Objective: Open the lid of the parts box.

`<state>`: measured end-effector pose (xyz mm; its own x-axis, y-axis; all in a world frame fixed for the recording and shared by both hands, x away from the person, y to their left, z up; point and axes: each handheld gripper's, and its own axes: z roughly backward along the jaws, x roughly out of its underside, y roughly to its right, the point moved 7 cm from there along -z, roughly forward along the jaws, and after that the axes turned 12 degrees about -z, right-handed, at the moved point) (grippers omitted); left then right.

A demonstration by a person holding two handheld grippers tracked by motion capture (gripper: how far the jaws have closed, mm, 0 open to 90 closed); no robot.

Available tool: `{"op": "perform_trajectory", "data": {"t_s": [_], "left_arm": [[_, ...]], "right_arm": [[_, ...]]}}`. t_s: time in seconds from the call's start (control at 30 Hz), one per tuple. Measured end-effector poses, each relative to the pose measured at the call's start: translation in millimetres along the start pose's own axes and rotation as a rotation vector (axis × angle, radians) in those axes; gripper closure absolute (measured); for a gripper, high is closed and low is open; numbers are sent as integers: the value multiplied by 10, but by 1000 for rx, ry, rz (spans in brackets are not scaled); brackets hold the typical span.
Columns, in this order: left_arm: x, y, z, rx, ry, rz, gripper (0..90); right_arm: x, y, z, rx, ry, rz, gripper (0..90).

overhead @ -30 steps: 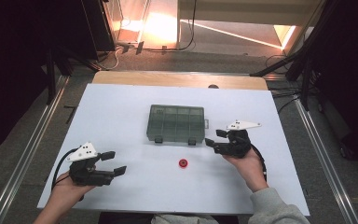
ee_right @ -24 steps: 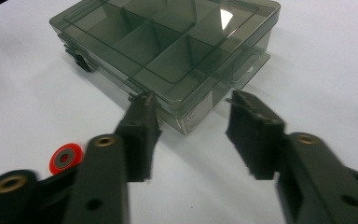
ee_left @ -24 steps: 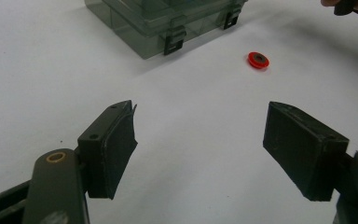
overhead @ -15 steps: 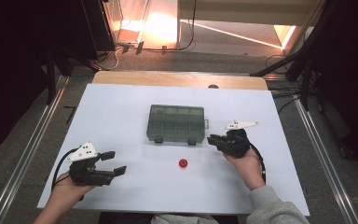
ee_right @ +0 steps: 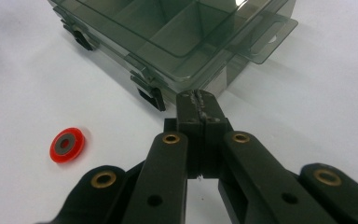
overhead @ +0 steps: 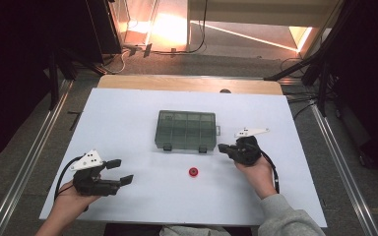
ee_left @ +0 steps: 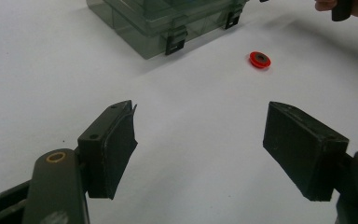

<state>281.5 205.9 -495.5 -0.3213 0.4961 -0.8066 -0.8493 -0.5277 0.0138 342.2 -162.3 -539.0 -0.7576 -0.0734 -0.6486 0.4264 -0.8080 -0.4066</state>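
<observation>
Red disc [overhead: 193, 172] lies just before the closed box [overhead: 185, 129]; right gripper [overhead: 222, 147], just closed and empty, sits beside the box's corner; left gripper [overhead: 119, 172] gapes empty, well apart.

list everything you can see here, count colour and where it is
compartment box: 1, clear smoky grey-green, lid shut with two black latches on its near side, middle of the table
ring: 1, red with a dark centre, flat on the table in front of the box, apart from it
table: 1, white top with a wooden far edge
floor rails: 2, metal, one along each side of the table
cables: a few, dark, on the floor beyond the table
left gripper: 1, black, near left of the table, fingers wide apart, nothing between them
right gripper: 1, black, by the box's right near corner, fingers closed together, holding nothing
</observation>
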Motion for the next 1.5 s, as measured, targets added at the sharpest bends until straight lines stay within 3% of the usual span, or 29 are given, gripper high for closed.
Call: {"op": "perform_trajectory", "data": {"t_s": [0.5, 1.5], "left_arm": [[1, -1, 0, 0, -1, 0, 246], [9, 12, -11, 6, -8, -4, 246]], "right_arm": [[39, -3, -94, 16, -38, 5, 900], [11, -38, -107, 18, -28, 18, 900]]}}
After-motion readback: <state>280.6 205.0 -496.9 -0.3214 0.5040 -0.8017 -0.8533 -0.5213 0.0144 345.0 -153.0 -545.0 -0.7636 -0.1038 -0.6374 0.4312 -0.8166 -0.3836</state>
